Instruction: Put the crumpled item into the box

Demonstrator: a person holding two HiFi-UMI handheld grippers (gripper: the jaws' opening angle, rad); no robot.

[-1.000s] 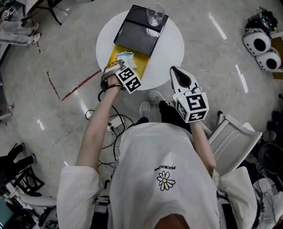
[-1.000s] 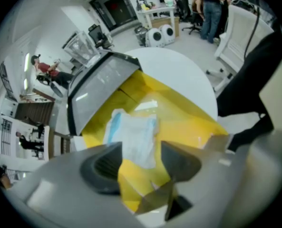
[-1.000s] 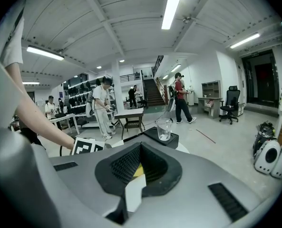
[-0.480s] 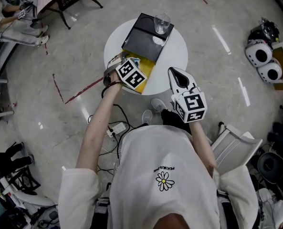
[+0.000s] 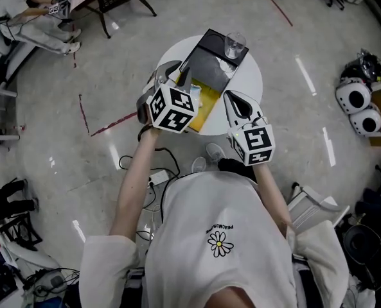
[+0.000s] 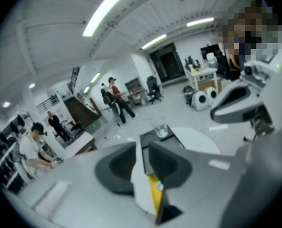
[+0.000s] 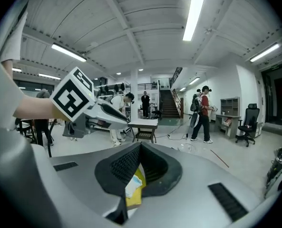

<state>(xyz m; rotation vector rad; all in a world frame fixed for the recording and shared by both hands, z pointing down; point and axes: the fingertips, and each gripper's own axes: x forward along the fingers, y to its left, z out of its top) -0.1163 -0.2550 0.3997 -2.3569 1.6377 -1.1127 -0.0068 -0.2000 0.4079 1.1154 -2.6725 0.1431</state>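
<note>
The crumpled white-and-blue item (image 7: 132, 185) lies in the yellow box (image 5: 206, 104) on the round white table (image 5: 251, 76). The box's black lid (image 5: 209, 63) lies open behind it. My left gripper (image 5: 175, 76) hangs above the box's left edge, well clear of the item. Its jaws (image 6: 141, 148) are closing to a narrow slit with nothing between them. My right gripper (image 5: 232, 96) hovers over the table's near right side, shut and empty (image 7: 140, 146). The item shows far below, past its jaws.
A drinking glass (image 5: 234, 43) stands on the far corner of the lid. Cables (image 5: 153, 165) lie on the floor by the person's feet and a chair (image 5: 312, 197) stands at the right. Two white round devices (image 5: 357, 104) sit further right. People stand and sit in the background (image 6: 113, 96).
My left gripper has lifted off the yellow box toward the camera, and the crumpled item stays in the box. The right gripper has hardly moved.
</note>
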